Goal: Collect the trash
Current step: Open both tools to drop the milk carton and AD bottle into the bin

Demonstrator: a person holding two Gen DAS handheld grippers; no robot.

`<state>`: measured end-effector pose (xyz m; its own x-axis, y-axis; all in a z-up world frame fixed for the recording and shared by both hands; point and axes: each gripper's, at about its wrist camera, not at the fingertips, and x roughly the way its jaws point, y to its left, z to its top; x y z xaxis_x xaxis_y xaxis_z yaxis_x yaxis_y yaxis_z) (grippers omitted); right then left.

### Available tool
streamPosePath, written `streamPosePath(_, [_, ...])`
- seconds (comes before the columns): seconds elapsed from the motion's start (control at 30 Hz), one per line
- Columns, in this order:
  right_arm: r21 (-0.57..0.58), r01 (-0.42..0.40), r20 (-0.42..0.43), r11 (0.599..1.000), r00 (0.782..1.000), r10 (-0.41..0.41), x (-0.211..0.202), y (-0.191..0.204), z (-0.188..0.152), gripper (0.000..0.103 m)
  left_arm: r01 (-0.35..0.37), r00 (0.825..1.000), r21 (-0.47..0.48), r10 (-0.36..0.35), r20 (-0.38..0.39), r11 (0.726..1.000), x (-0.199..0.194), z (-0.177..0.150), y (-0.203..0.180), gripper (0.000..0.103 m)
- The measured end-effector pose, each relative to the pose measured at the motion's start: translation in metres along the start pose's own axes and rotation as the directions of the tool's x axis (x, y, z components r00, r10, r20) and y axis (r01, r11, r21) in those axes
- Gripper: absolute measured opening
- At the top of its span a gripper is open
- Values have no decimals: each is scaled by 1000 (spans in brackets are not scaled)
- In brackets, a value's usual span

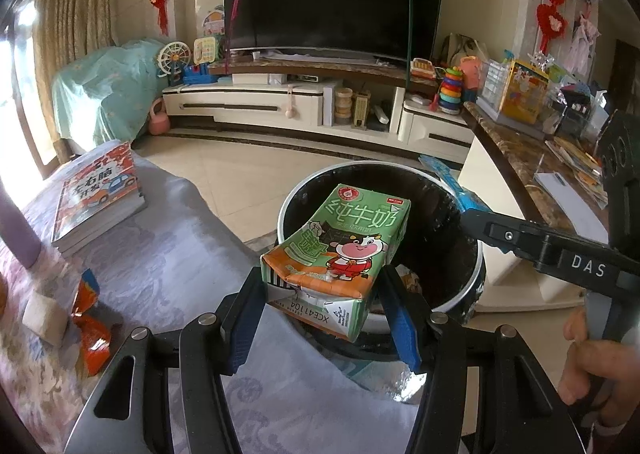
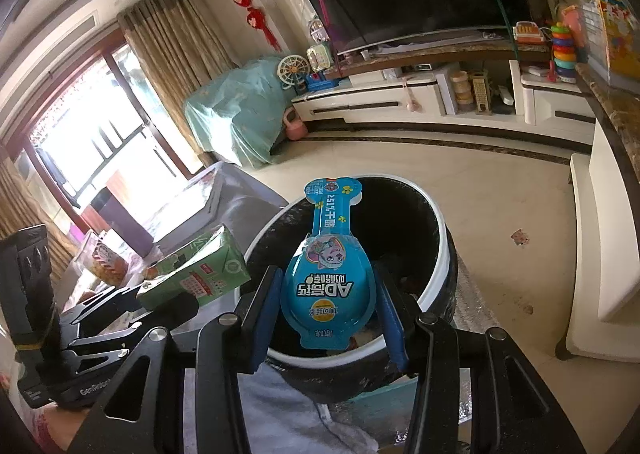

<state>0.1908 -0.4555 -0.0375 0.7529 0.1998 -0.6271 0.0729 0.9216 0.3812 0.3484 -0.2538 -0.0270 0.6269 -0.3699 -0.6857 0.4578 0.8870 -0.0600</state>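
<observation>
Milk carton (image 1: 340, 250) above bin (image 1: 476, 274), books (image 1: 100, 198) left

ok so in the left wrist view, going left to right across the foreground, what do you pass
books → orange wrapper → milk carton in the left tongs → bin → right tongs

My milk carton (image 1: 336, 250) hides much of the trash bin (image 1: 476, 278) interior; my blue pouch (image 2: 330, 274) blocks its contents, and an orange wrapper (image 1: 90, 318) stays unreadable.
</observation>
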Motion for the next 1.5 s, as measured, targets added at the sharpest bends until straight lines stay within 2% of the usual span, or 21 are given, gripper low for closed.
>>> streamPosePath(0.6, [-8, 36, -31, 999, 999, -36, 25, -12, 17, 47, 10, 999, -10, -11, -46, 1000, 45, 22, 0, 56])
streamPosePath(0.9, [-13, 46, -48, 999, 998, -47, 33, -12, 23, 47, 19, 998, -13, -20, -58, 1000, 55, 30, -2, 56])
streamPosePath(1.1, [-7, 59, -47, 998, 997, -59, 33, -14, 24, 51, 22, 998, -28, -23, -60, 999, 54, 32, 0, 59])
streamPosePath(1.17, [3, 55, -37, 998, 998, -55, 29, -14, 23, 62, 17, 998, -31, -19, -54, 999, 50, 30, 1, 62])
streamPosePath(1.3, [2, 46, -15, 999, 999, -46, 20, -9, 18, 70, 11, 999, -52, -14, -43, 999, 38, 18, 7, 65])
streamPosePath(1.37, [-2, 38, -10, 999, 999, -38, 16, -3, 14, 83, 11, 999, -68, -14, -39, 998, 31, 10, 12, 67])
streamPosePath(1.5, [-3, 14, -8, 1000, 1000, -14, 10, 9, 5, 89, 2, 999, -103, -5, -33, 995, 11, -13, 24, 70])
